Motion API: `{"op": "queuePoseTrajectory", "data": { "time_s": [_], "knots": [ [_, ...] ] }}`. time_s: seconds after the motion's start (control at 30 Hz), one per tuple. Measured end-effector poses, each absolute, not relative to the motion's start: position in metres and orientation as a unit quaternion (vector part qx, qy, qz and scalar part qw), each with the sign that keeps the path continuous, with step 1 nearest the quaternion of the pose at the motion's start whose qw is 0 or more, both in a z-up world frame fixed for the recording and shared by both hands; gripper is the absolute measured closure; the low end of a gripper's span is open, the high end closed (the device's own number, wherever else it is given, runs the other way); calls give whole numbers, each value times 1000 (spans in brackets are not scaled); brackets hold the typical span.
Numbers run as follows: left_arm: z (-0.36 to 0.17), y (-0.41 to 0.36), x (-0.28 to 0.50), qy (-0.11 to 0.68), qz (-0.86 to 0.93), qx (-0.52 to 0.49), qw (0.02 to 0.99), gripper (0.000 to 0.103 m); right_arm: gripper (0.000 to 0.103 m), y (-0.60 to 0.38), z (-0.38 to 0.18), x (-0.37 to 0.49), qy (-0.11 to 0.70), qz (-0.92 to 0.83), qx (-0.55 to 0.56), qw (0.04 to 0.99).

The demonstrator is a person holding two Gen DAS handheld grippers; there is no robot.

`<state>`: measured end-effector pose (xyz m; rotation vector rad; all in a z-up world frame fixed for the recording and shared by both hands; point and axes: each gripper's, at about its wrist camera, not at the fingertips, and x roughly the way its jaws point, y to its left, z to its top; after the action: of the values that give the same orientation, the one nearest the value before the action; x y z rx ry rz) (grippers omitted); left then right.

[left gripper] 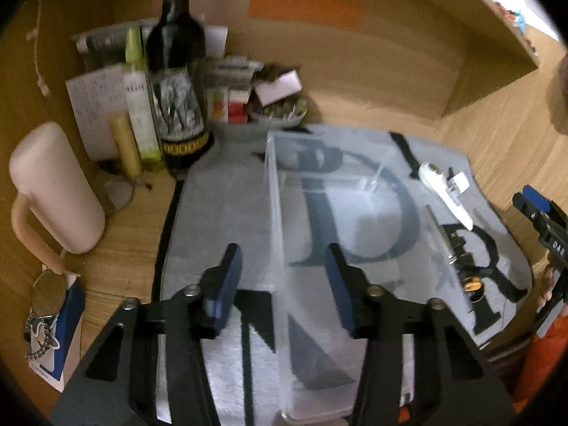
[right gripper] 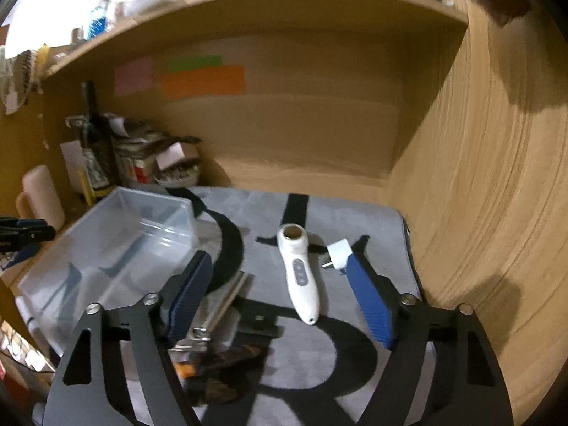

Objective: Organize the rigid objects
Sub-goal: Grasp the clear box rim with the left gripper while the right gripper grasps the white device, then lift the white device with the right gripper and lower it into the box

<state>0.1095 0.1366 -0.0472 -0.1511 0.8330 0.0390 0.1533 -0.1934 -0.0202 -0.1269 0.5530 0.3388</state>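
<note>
My left gripper [left gripper: 284, 284] straddles the near wall of one clear plastic bin [left gripper: 319, 184], pads apart from it. My right gripper [right gripper: 280, 294] hangs open, empty, above one white handheld device [right gripper: 300, 273] and one white plug [right gripper: 337, 254] on the grey mat [right gripper: 372, 223].

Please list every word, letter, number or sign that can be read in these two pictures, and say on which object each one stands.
"R", a large dark letter: on the grey mat.
"P" or "D", large and dark, seen through the clear plastic box: on the same mat; which letter, I cannot tell.
Wine bottle label: too blurred to read.
Green-capped tube: print too blurred.
Handwritten sheet: too small.
Marking on the right gripper: unclear.
</note>
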Motion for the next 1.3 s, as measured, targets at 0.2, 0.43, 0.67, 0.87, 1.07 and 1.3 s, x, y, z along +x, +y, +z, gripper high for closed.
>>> {"op": "queuePoseTrajectory", "data": {
  "time_s": [0.2, 0.43, 0.67, 0.87, 1.07, 1.3],
  "knots": [
    [-69, 148, 129, 446, 1, -94, 890, 80, 45, -198, -42, 187, 328, 155, -63, 930],
    [-76, 142, 138, 453, -16, -89, 887, 95, 51, -189, -66, 221, 383, 162, -68, 907],
    [-78, 142, 142, 455, -16, -89, 886, 95, 54, -173, -92, 265, 433, 160, -90, 882],
    [-78, 143, 142, 452, -16, -91, 887, 95, 55, -162, -112, 293, 458, 157, -97, 870],
    [-78, 144, 141, 449, -18, -95, 888, 95, 56, -157, -120, 311, 464, 155, -91, 868],
    [-78, 144, 140, 447, -18, -96, 889, 95, 70, -152, -116, 300, 456, 166, -100, 869]
  ]
}}
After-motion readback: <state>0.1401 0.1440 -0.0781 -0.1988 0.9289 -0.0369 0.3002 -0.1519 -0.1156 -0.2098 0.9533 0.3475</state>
